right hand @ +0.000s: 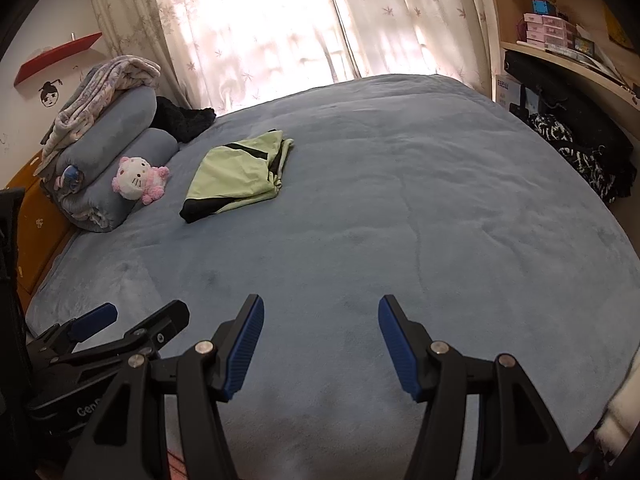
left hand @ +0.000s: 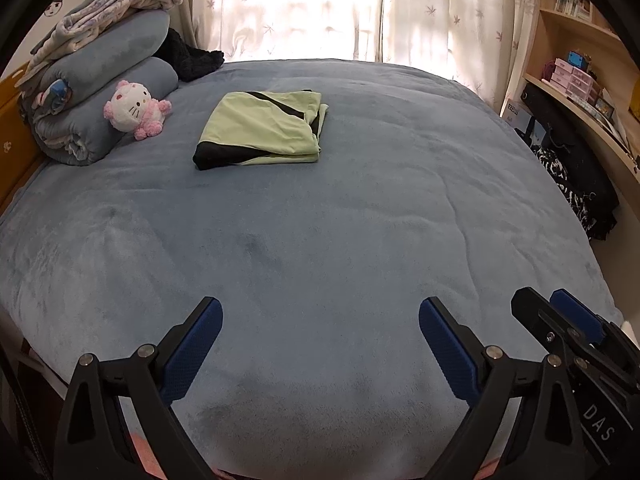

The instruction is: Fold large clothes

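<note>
A light green garment with black bands (left hand: pixel 262 130) (right hand: pixel 236 174) lies folded into a flat rectangle on the far part of the blue bed (left hand: pixel 320 240) (right hand: pixel 380 220). My left gripper (left hand: pixel 320 312) hangs open over the bed's near edge with nothing between its blue pads. Beside it to the right, my right gripper (right hand: pixel 321 310) (left hand: pixel 556 304) is open too and holds nothing. Both grippers are well short of the garment. In the right wrist view the left gripper (right hand: pixel 136 314) shows at the lower left.
Rolled blue blankets (left hand: pixel 108 92) with a patterned one on top and a pink plush cat (left hand: pixel 134 108) sit at the bed's far left. A black fuzzy item (left hand: pixel 192 60) lies behind them. Curtains (left hand: pixel 320 8) hang beyond; wooden shelves (left hand: pixel 580 60) and dark bags (left hand: pixel 572 172) stand at right.
</note>
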`<state>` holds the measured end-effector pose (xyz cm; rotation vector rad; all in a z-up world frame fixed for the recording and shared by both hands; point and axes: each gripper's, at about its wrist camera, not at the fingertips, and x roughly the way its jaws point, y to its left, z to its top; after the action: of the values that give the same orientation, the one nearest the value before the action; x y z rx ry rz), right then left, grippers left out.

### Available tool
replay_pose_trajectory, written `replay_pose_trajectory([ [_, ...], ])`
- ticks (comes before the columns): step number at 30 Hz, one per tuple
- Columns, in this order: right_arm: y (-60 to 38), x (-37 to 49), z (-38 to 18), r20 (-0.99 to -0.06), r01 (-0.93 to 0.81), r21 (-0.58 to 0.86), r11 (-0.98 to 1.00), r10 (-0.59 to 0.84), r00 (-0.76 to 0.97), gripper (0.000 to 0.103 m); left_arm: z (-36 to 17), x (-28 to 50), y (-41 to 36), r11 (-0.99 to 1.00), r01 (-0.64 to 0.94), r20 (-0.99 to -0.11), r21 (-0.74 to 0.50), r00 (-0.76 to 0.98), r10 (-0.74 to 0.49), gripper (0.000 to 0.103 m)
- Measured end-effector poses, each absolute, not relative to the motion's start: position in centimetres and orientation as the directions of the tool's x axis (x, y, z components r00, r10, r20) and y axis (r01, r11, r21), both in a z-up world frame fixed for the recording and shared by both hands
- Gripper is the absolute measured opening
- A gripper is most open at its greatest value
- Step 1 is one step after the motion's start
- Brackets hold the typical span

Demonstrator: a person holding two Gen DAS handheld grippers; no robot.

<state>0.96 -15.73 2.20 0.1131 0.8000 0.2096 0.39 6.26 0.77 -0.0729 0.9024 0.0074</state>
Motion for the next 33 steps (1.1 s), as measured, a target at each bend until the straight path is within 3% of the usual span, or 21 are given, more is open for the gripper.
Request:
replay_pose_trajectory([
  [33, -15.49, 1.08, 1.96, -0.7, -0.145, 0.19, 0.971, 0.238, 0.673, 0.06, 0.79, -0.16, 6.14, 0.998, -0.05, -0.785, -0.043, 0.619, -0.003, 0.097],
])
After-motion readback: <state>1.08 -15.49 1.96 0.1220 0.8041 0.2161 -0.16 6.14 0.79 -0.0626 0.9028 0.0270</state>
